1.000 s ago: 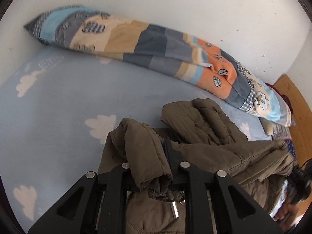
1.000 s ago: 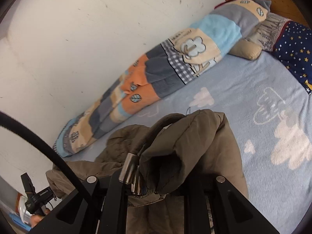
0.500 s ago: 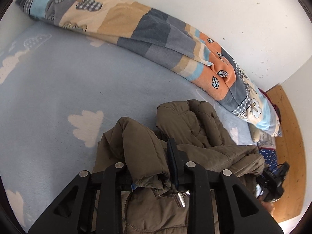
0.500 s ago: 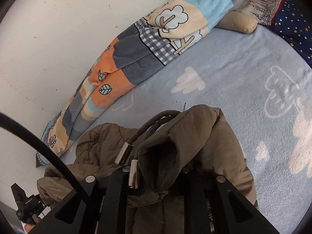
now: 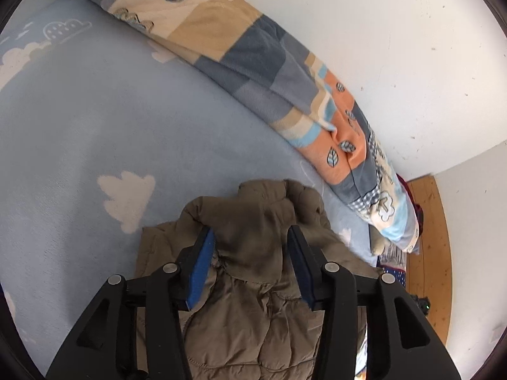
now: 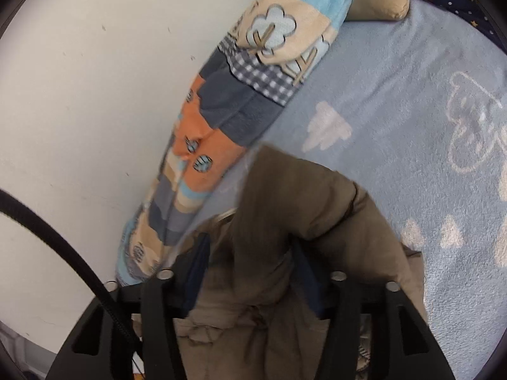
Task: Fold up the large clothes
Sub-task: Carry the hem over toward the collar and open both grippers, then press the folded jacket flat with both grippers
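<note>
Jaws of the left gripper (image 5: pixel 250 253) and right gripper (image 6: pixel 250 272) are opening, dropping the folded brown jacket (image 5: pixel 253 300) between them, done holding.

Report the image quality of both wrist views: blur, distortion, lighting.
Left wrist view: sharp, even daylight, strong fisheye bending the patchwork blanket and dark corners. Right wrist view: motion blur smears the brown jacket and the blanket; the sheet's cloud prints look soft.

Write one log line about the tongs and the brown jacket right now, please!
left tongs: opening, jacket between pads | right tongs: opening, jacket fold between pads | jacket: bunched on blue cloud blanket
</note>
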The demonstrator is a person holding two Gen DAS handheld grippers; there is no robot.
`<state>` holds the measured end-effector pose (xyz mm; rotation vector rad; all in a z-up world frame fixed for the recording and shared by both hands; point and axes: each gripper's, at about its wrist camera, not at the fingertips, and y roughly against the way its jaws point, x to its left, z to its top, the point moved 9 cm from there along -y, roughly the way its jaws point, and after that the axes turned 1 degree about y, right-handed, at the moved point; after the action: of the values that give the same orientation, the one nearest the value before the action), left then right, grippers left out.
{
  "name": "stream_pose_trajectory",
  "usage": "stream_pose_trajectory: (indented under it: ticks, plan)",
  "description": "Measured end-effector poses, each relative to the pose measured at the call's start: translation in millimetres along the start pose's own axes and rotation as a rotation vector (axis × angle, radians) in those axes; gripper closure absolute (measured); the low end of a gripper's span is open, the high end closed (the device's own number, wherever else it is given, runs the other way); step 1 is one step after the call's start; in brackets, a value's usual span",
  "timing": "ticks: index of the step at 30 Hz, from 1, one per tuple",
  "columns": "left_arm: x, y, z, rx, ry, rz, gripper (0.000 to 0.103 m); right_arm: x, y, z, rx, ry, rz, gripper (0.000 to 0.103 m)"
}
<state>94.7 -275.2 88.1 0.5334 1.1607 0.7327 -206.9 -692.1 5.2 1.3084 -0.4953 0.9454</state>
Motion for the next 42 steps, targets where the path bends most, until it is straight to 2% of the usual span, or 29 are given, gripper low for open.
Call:
stream_pose_trajectory:
  ticks: [4, 8, 10, 12, 14, 17, 21, 24, 27, 29, 33, 38, 41, 42]
  plan:
    - [-6, 16, 3, -0.031, -0.022, -0.017, 0.057, 13, 20, 7, -0.030, 0.019, 0.031, 0.032]
    - [-29, 35, -8, -0.092, -0.171, -0.003, 0.057, 43, 34, -6, -0.018, 0.171, 0.026, 0.033]
    - [-47, 37, -26, -0.111, -0.281, 0.012, 0.051, 56, 36, -20, 0.002, 0.270, -0.008, 0.042]
    - [-65, 30, -46, -0.105, -0.382, 0.030, 0.050, 66, 33, -35, 0.025, 0.380, -0.060, 0.064]
    - [-82, 15, -66, -0.078, -0.458, 0.034, 0.050, 74, 24, -50, 0.054, 0.472, -0.107, 0.073]
    - [-105, -24, -99, -0.011, -0.535, 0.044, 0.050, 80, 3, -72, 0.089, 0.576, -0.181, 0.074]
    - [-109, -82, -113, 0.047, -0.545, 0.100, 0.050, 74, -36, -90, 0.160, 0.605, -0.241, 0.074]
    - [-91, -122, -105, 0.072, -0.512, 0.195, 0.050, 58, -69, -90, 0.170, 0.661, -0.350, 0.074]
    - [-76, -144, -84, 0.060, -0.478, 0.244, 0.051, 37, -91, -82, 0.174, 0.664, -0.414, 0.074]
    - [-75, -151, -73, 0.052, -0.462, 0.237, 0.050, 26, -103, -75, 0.186, 0.647, -0.418, 0.077]
    - [-80, -172, -53, 0.037, -0.510, 0.296, 0.049, 20, -126, -60, 0.188, 0.666, -0.461, 0.077]
    - [-79, -192, -44, 0.060, -0.514, 0.337, 0.049, 10, -163, -52, 0.255, 0.659, -0.521, 0.077]
    - [-80, -183, -46, 0.055, -0.503, 0.332, 0.049, 5, -169, -51, 0.288, 0.647, -0.533, 0.077]
    - [-83, -176, -50, 0.061, -0.492, 0.302, 0.050, 5, -166, -50, 0.293, 0.642, -0.528, 0.077]
